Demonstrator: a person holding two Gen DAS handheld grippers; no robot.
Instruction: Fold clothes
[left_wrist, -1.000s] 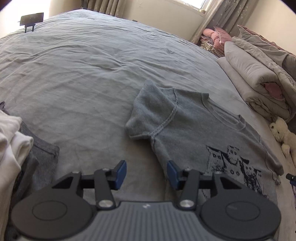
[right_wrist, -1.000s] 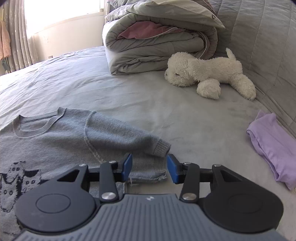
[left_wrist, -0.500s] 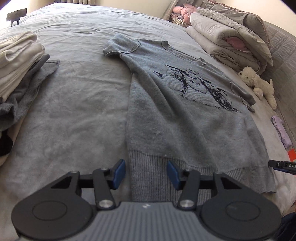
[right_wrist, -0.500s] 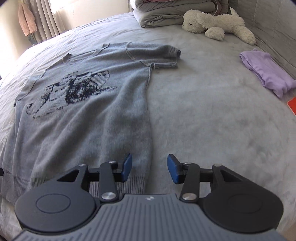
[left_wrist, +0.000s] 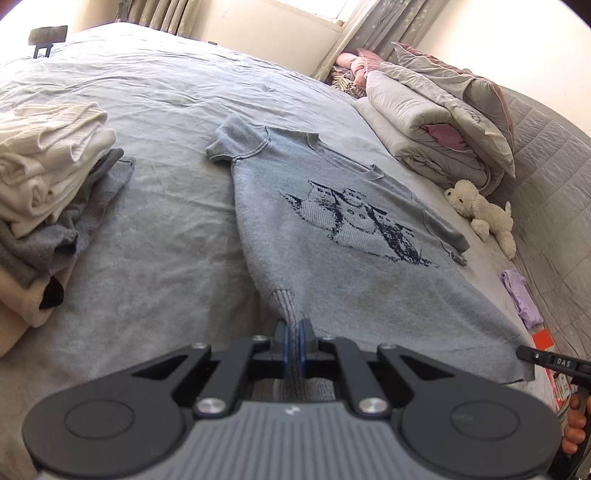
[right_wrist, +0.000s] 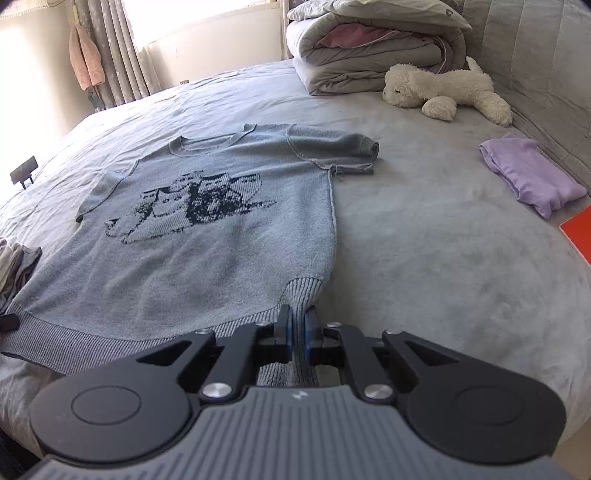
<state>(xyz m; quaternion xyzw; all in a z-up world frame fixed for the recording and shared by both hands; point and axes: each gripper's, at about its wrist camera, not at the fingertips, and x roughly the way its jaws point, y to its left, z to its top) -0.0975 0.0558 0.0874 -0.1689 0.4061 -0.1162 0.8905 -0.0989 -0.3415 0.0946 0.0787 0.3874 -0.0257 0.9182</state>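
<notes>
The left gripper and right gripper each pinch a bottom corner of the ribbed hem of a grey knit sweater, which lies flat, print up, on the bed. Soft and limp, it will likely sag between grips; the hem corners suit lifting. Half a second ago both jaws stood open over the hem.

White letters "DAS" are showing on the black gripper poking in at the right edge of the left wrist view, and nothing more of that print is coming into the frame. A small pale logo mark is sitting on the grey ribbed housing in each wrist view, too small to read as letters. The orange item at the bed's edge is giving no legible print.
</notes>
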